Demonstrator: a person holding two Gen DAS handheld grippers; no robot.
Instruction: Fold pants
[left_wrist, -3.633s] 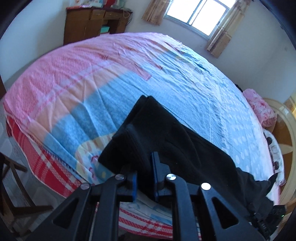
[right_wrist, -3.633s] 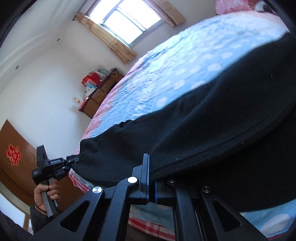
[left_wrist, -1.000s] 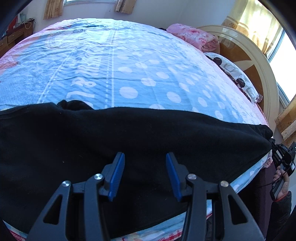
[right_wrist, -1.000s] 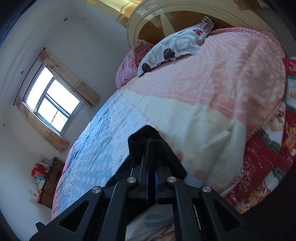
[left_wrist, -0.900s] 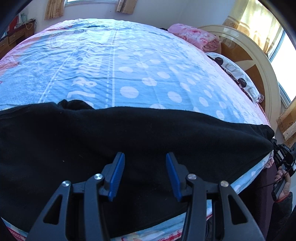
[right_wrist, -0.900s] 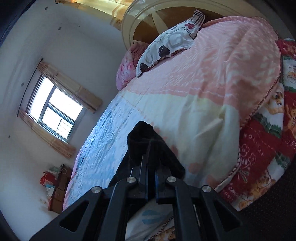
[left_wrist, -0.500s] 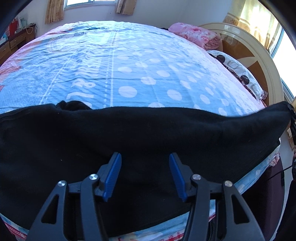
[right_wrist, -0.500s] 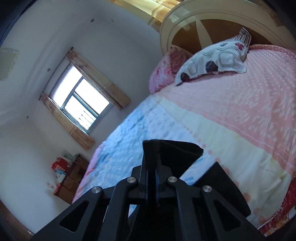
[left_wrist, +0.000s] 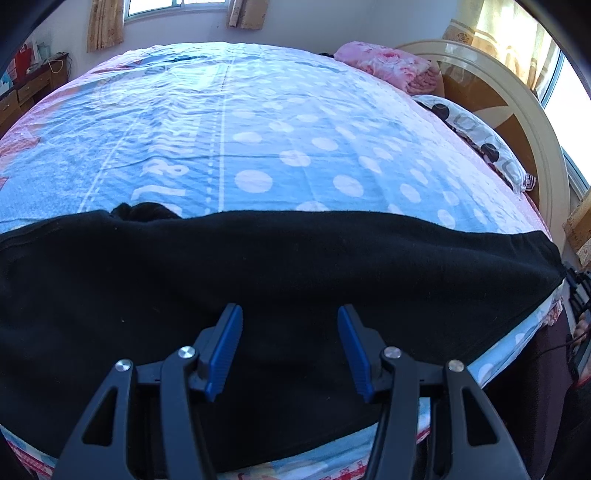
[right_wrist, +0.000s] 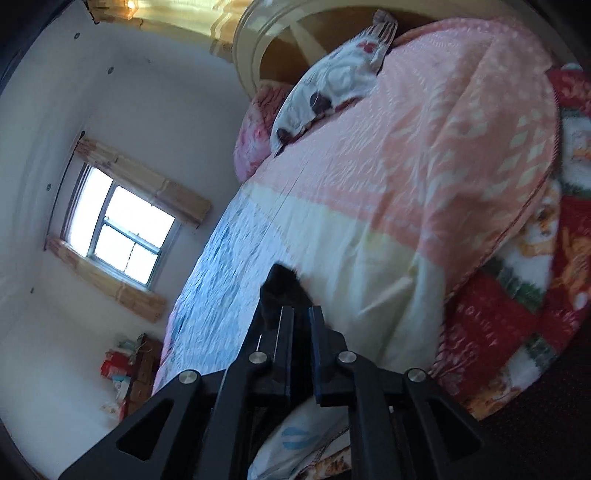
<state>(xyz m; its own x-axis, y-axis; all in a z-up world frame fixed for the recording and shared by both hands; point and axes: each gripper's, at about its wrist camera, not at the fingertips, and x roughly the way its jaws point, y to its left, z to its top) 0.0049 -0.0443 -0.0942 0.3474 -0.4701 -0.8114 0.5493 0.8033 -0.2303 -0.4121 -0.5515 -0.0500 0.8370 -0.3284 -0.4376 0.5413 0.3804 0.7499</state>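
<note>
Black fleece pants (left_wrist: 295, 280), spread flat in a wide band across the near edge of the bed (left_wrist: 295, 147), beneath and beyond the left fingers (left_wrist: 225, 347); one end pinched between the right fingers (right_wrist: 284, 332).

Readable text, two items only:

1. Red fleece blanket (right_wrist: 491, 332) hanging at the bed's side, right wrist view: white capitals "HOLIDAY", running along the red panel, tilted; last letter soft from blur

2. Blue dotted bed sheet (left_wrist: 295, 122), left wrist view: large white characters printed just above the edge of the black pants (left_wrist: 258, 280), seen upside down; they look like "8" and "1" plus a further stroke, partly covered by the cloth, reading not certain

Smaller white lettering higher on the same sheet: too wavy and small to read
</note>
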